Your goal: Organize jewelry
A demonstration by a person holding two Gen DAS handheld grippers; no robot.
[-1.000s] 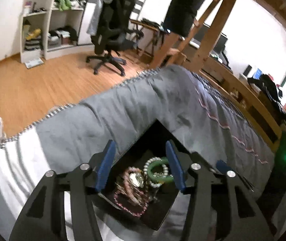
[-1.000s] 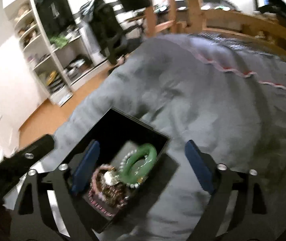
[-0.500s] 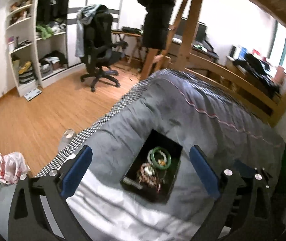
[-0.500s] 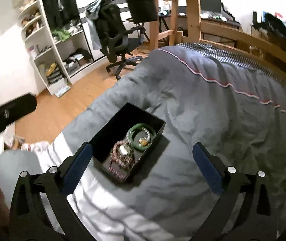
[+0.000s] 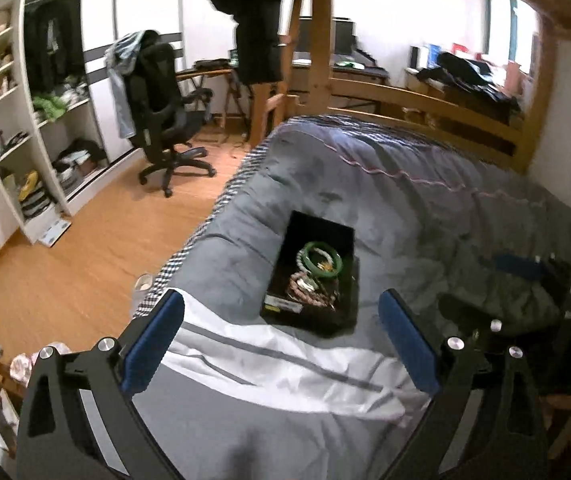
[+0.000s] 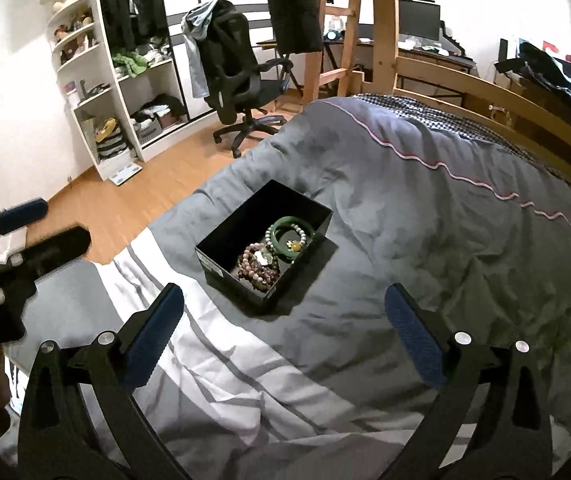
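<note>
Currently, both the left claw (image 5: 281, 334) and right claw (image 6: 285, 330) stand wide, holding nothing. The black box (image 6: 225, 246) of bracelets (image 6: 259, 262) rests on the bed (image 6: 425, 216) beyond them.

Boxes: one black box (image 6: 263, 240) is counted on the bed (image 6: 425, 216).
Green bangles: one (image 6: 285, 236) is seen in the box.
Pale bead bracelets: one (image 6: 303, 232) is counted, lying with the bangle.
Pink and brown bead bracelets: several are heaped together (image 6: 259, 266); the exact number cannot be told.
Claws: two are counted, left (image 5: 281, 344) and right (image 6: 285, 340).
Chairs: one (image 6: 237, 76).
Shelf units: one (image 6: 97, 92).
</note>
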